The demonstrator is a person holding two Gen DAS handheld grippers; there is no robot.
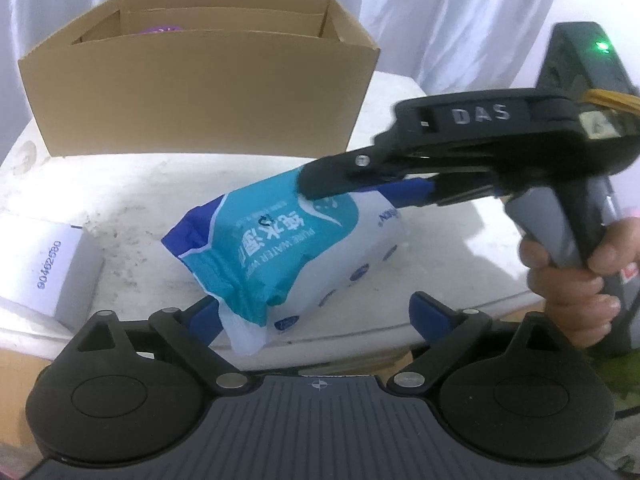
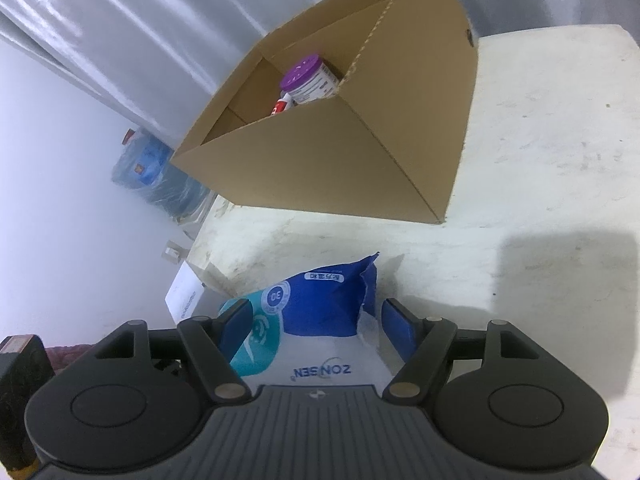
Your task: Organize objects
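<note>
Wet-wipes pack [image 1: 288, 256] is seen lifted at a tilt above the white table [image 1: 120, 208], teal-and-blue printed face up in the left wrist view, its crimped end hanging over the table's near edge. It is located in front of the cardboard box [image 1: 200, 92], apart from it.

Right gripper [image 2: 316, 320] is clamped on the pack: in its own view both blue pads are seen pressed on the pack's sides, white "ZONSEN" face toward the camera. In the left wrist view its upper finger [image 1: 340, 176] is laid across the pack's far end. A hand [image 1: 576, 276] is wrapped around its grey handle.

Left gripper [image 1: 316, 312] is held with jaws spread wide. The pack's near end is placed between them; the left pad [image 1: 206, 318] is close to or just touching the pack, contact cannot be told. The right pad [image 1: 430, 312] is clearly kept apart from it.

Inside the cardboard box a purple-lidded jar [image 2: 306, 78] is seen lying against the far wall, with a red-and-white item [image 2: 280, 106] beside it, too hidden to identify.

A small white carton [image 1: 44, 272] with a printed number is set at the table's left edge, well apart from the pack.
</note>
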